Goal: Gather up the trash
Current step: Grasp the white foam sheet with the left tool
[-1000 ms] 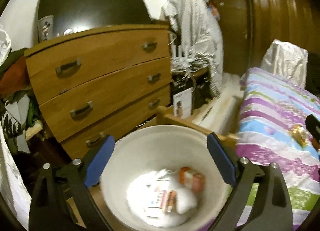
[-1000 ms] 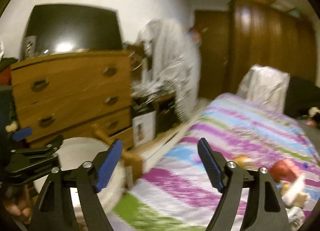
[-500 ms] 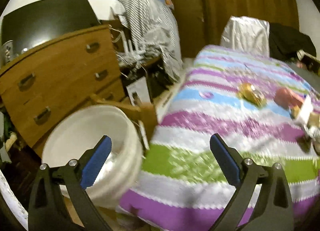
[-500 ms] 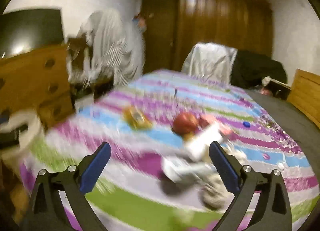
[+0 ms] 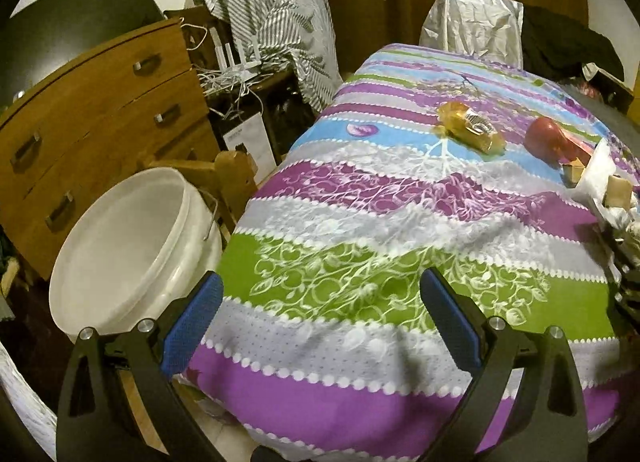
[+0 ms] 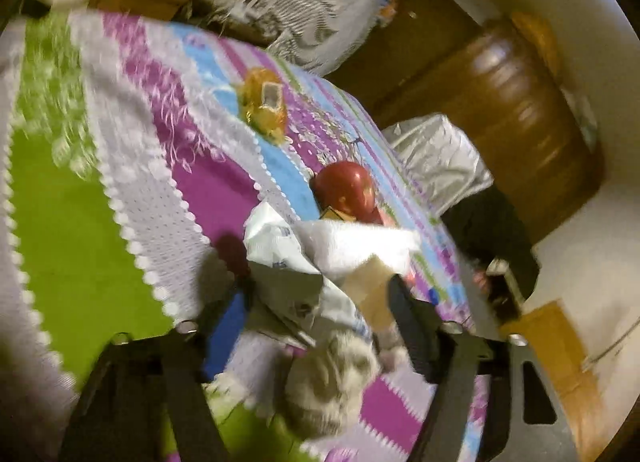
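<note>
Fingers of my right gripper (image 6: 320,326) have just been closing around crumpled white paper (image 6: 340,246), lower centre; grip unconfirmed. Left gripper (image 5: 320,326) spread, empty. Next: carry to white bucket (image 5: 120,238).

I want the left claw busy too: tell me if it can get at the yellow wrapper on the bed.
Probably yes. The left claw is open and empty, and only bare bedspread lies between it and the yellow wrapper.

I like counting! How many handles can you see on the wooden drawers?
4 handles: top drawer's right handle, top drawer's left handle; next drawer's right handle, next drawer's left handle. The white bucket may hide more lower down.
</note>
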Motion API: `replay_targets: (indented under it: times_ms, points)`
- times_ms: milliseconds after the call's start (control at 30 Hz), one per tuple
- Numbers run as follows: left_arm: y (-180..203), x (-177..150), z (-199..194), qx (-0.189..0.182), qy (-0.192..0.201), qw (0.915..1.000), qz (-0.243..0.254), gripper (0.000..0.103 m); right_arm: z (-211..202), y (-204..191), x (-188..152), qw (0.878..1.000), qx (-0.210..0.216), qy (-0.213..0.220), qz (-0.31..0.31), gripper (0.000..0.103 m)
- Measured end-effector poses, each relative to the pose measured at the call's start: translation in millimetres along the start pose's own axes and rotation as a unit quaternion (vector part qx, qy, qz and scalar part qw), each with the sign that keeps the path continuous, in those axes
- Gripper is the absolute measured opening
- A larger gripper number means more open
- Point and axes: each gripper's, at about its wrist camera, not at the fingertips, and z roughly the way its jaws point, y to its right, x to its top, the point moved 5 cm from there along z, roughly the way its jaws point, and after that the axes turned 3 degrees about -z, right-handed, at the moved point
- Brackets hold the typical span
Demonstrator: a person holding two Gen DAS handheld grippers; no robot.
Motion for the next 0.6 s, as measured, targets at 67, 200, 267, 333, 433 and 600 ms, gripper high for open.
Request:
replay_targets:
  times_ms: [67,200,267,333,433,600]
  points:
    - [3,5,-1,0.000,0.003,1.0000,0.001,0.095,6,-9,10,1.000,0.005,-0.003,-0.018,0.020]
    - [8,20,-3,0.001,0.016,0.9999,0.001,0.095,-41,-27,34,0.996,0.001,0.085,-0.029,0.015]
    - [9,32,-3,0.000,0.024,0.9997,-0.002,0.096,-72,-35,43,0.993,0.026,0.116,-0.015,0.015]
    - [10,45,-2,0.000,0.033,0.9994,-0.006,0.096,-94,-53,53,0.990,0.048,0.131,-0.027,0.016]
    - [10,60,-5,0.012,0.054,0.9984,-0.014,0.096,-99,-93,70,0.984,0.012,0.157,-0.078,0.038]
    - [7,79,-17,0.021,0.078,0.9966,-0.014,0.096,-114,-104,83,0.979,-0.009,0.185,-0.082,0.061]
